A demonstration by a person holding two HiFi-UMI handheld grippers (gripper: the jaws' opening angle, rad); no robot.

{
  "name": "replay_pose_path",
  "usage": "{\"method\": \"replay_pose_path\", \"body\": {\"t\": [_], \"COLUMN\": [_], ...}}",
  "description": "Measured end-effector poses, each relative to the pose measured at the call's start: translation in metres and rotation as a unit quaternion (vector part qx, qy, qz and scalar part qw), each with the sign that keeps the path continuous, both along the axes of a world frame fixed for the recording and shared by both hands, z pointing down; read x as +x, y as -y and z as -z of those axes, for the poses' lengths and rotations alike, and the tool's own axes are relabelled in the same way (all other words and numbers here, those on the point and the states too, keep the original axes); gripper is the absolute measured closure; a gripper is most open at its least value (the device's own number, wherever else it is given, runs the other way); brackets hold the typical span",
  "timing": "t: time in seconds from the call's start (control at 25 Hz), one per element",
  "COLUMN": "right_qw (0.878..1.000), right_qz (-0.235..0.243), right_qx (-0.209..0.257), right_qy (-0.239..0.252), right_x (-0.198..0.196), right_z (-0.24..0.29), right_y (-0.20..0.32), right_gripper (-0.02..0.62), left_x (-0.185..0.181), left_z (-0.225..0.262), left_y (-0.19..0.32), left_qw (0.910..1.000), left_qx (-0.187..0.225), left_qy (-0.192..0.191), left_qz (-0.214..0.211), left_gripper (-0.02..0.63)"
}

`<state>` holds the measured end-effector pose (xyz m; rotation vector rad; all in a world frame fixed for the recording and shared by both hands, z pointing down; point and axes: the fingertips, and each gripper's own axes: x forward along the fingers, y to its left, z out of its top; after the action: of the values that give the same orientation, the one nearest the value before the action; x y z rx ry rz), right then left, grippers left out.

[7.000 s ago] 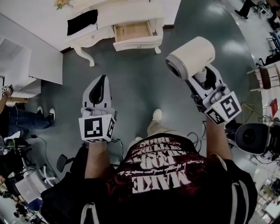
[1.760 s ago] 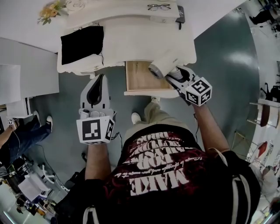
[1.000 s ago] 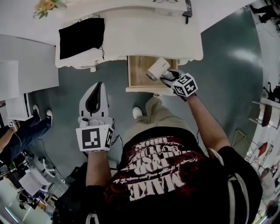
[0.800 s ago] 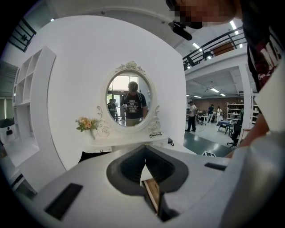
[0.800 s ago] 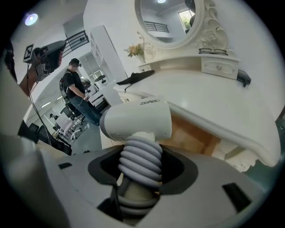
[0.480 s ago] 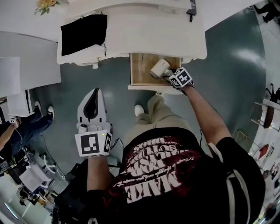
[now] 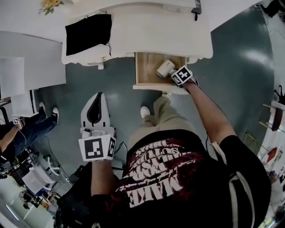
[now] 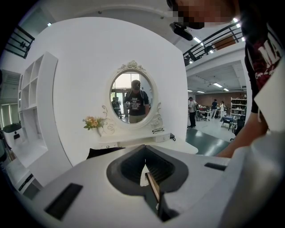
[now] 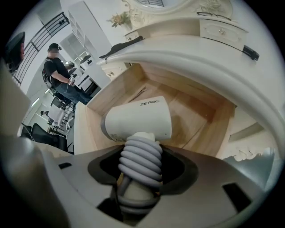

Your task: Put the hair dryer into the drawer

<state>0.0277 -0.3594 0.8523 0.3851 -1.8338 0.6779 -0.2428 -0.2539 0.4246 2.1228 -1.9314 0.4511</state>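
1. The right gripper [image 7: 173, 74] is pointed steeply down into the open drawer [image 7: 143, 71] of the white dressing table [image 7: 156, 31].
2. Its jaws are clamped on the handle of the hair dryer [image 9: 139, 118]. The handle is wound round with a grey cord [image 9: 140, 162], and it is this wound part that is pinched between the jaws.
3. The hair dryer is held inside the right half of the drawer, with its white barrel lying crosswise over the wooden bottom. Whether the barrel is touching the wood cannot be told.
4. The left gripper [image 7: 99, 95] is held out over the grey-green floor [image 7: 240, 67], well apart from the drawer and to its left. It is aimed toward the table.
5. In the left gripper view its jaws are seen closed together, and nothing is held between them.
6. A black cloth [image 7: 87, 27] is laid on the left part of the tabletop, near the front edge. A small black object [image 7: 196, 6] is seen at the far right corner.
7. In the left gripper view an oval mirror [image 8: 136, 98] is seen rising behind the tabletop. Flowers [image 8: 92, 122] are set just beside its lower left, and a pair of glasses [image 8: 157, 130] is laid below its lower right.
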Motion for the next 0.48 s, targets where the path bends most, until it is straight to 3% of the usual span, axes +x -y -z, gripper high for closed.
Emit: {"method": "replay_pose_path", "body": {"t": [0.12, 0.28, 0.48], "right_qw": [1.0, 0.999, 0.996], "right_qz": [0.003, -0.039, -0.05], "right_qx": [-0.006, 0.011, 0.06], "right_qy": [-0.021, 0.019, 0.053], "right_x": [-0.002, -0.005, 0.003], "right_z": [-0.004, 0.016, 0.062], "right_y": [-0.003, 0.003, 0.004], "right_gripper": [0.339, 0.257, 0.248], "left_x": [0.001, 0.004, 0.01], "left_z": [0.007, 0.019, 0.031], "left_y": [-0.002, -0.004, -0.002], "left_qw": [1.0, 0.9996, 0.9983], "left_qx": [0.007, 0.024, 0.05], "left_qy": [0.002, 0.002, -0.004], "left_qz": [-0.004, -0.012, -0.029], "left_gripper": [0.601, 0.601, 0.601]}}
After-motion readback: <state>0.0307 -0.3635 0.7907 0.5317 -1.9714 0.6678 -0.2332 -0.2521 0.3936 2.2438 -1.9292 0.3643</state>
